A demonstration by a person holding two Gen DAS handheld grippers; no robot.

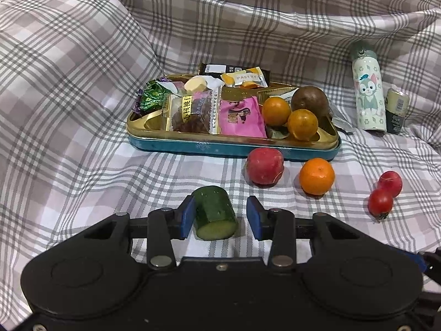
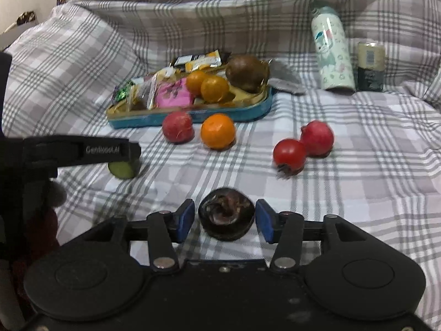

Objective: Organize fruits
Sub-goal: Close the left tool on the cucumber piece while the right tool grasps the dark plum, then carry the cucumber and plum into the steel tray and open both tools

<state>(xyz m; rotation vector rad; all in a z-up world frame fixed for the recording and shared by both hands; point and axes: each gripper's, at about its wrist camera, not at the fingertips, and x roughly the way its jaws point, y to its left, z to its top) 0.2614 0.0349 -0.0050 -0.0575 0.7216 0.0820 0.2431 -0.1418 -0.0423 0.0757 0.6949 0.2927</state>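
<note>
With both grippers spread wide, the left gripper around the cucumber piece and the right gripper around the dark round fruit, each should centre before squeezing gently

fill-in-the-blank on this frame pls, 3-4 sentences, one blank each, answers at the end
1. The open left gripper has a piece of ____ between its fingers.
2. In the tray, two oranges sit beside a ____ fruit.
3. On the cloth before the tray, a lone orange lies next to a ____ fruit.
4. The bottle bears a cartoon ____.

Missing words: cucumber; brown; red; cat
</note>
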